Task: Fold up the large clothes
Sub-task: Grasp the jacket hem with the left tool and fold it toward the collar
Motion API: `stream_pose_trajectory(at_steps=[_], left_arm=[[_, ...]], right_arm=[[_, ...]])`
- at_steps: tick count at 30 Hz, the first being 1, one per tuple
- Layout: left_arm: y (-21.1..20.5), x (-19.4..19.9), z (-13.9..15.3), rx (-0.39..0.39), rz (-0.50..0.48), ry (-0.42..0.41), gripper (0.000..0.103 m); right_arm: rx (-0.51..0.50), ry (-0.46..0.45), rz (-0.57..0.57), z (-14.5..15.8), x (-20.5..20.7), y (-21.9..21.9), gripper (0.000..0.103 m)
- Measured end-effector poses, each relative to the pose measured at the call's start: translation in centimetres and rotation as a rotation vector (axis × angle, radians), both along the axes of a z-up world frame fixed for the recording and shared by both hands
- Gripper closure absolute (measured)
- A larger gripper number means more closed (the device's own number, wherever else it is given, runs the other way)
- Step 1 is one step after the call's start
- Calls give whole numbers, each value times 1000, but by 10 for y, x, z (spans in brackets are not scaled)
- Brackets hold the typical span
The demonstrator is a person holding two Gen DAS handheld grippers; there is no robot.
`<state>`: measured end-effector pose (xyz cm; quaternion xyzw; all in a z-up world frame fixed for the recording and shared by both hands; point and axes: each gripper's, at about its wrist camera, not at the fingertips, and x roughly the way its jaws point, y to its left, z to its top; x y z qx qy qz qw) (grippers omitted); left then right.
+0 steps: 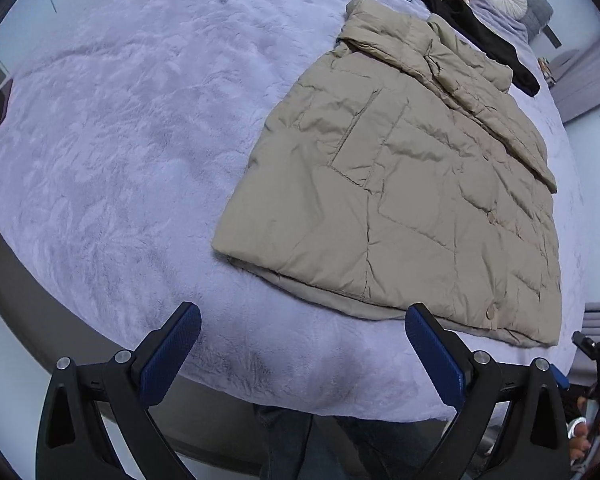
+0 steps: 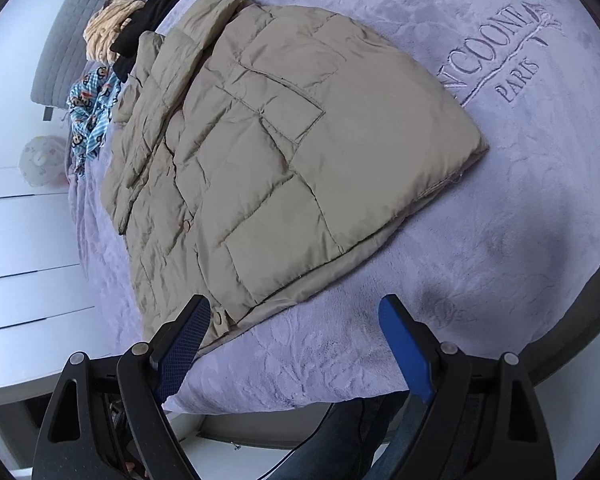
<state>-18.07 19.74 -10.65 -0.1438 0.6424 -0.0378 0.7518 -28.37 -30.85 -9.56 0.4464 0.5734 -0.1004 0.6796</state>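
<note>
Jacket status: khaki quilted puffer jacket [image 1: 412, 184] lies flat on the lilac plush bed cover [image 1: 120, 140], front side up, snaps visible down the placket, collar at the far end and hem at the near edge of the bed. A sleeve [image 1: 488, 108] is laid diagonally across the chest, looks like it was tucked inward so the body forms a narrow rectangle. Side edges look squared, so I'd judge the sleeve folds done and the lengthwise fold (hem toward collar) pending.

Left tool [image 1: 304, 354] is spread wide, holding nothing, hovering over the near bed edge just left of the hem. Right tool [image 2: 294, 346] is also wide and empty; its left pad [image 2: 184, 344] sits over the hem corner next to the bottom snap [image 2: 219, 317], contact unclear. Placement makes sense: one tool at each hem corner lets both lift together so the padded fabric folds over evenly without skewing.

Other clothes are piled at the far end: black garment [image 1: 480, 40], blue patterned cloth [image 2: 92, 112], striped beige item [image 2: 112, 28]. Probably queued, clear of the work area.

Risk: slippery puffy shell, may spring back or slide on the plush cover.
</note>
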Motion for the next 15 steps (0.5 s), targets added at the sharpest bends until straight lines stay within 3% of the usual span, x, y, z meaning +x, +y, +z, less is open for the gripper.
stream_pose_trajectory(at_steps=[7,15], left_arm=[[8,-1,-32,-180,142,51,1],[-21,30,-75,-247,91,97,1]], right_arm=[[54,49,-50,-23,-10,-20,15],[140,30,-167,-46,-13,-32,15]])
